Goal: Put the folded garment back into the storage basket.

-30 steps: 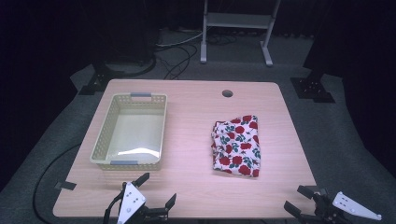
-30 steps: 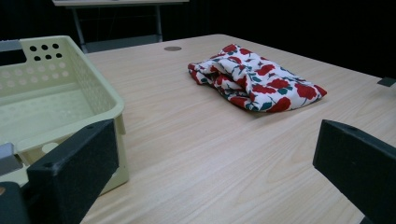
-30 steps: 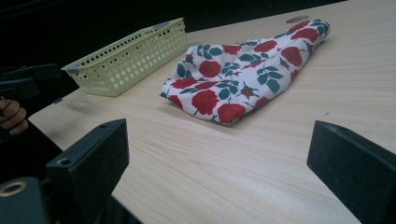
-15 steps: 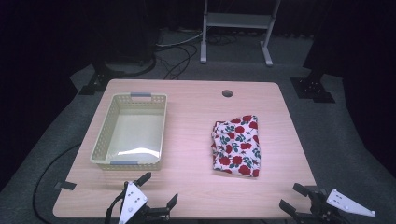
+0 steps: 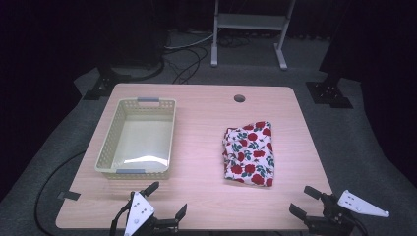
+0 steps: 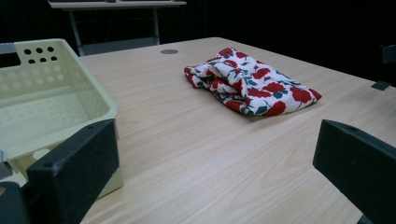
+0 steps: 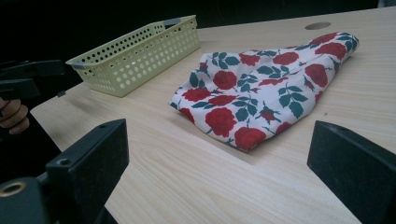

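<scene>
While both grippers hover at the near edge of the table (image 5: 196, 206) with jaws spread and empty, the folded rose-print cloth (image 5: 249, 153) lies on the right half, well apart from the basket (image 5: 138, 136). It sits ahead and slightly left of the right gripper (image 5: 310, 202) — the nearer one — its long axis running away from the person. The left gripper (image 5: 166, 198) sits farther off, by the basket's near end.

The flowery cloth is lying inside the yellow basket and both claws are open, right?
Not quite. The flowery cloth lies on the bare table, apart from the yellow basket, as the high view shows. Both claws, left and right, are indeed open.
</scene>
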